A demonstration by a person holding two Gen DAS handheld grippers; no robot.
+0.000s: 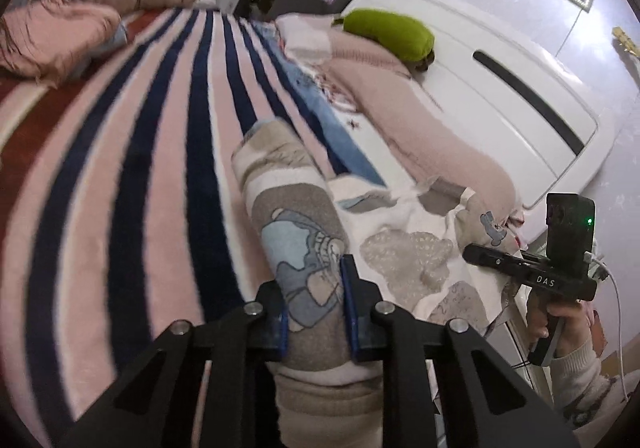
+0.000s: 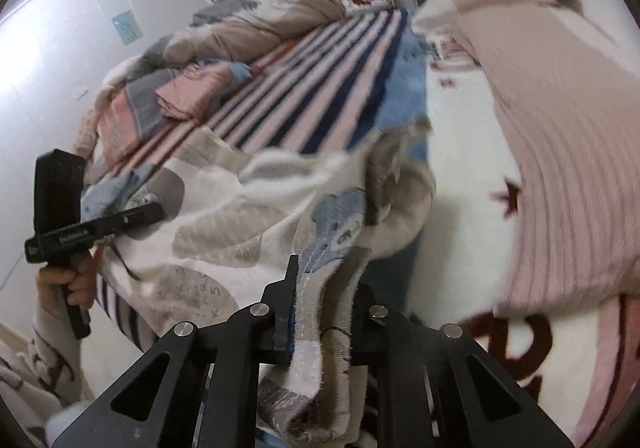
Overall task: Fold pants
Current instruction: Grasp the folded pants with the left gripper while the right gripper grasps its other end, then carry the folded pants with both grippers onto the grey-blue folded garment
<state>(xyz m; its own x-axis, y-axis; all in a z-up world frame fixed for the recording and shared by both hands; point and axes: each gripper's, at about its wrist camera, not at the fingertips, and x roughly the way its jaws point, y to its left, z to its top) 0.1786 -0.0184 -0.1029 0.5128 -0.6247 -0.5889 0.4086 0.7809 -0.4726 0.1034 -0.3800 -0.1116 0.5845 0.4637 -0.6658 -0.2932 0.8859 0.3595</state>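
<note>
**A:** Bedroom shot, striped blanket (image 1: 132, 176) over the bed. The pants (image 1: 304, 248), fleecy with a cartoon print, are partly lifted off it, one leg trailing away down the stripes. Left gripper (image 1: 314, 312) is clamped on one bunch of fabric, right gripper (image 2: 320, 312) on another.

**B:** So mid-fold, I'd guess?

**A:** Looks like it. Next move probably needs both ends carried over together, edges matched, clear of the pink pillow (image 2: 560, 136).
</note>
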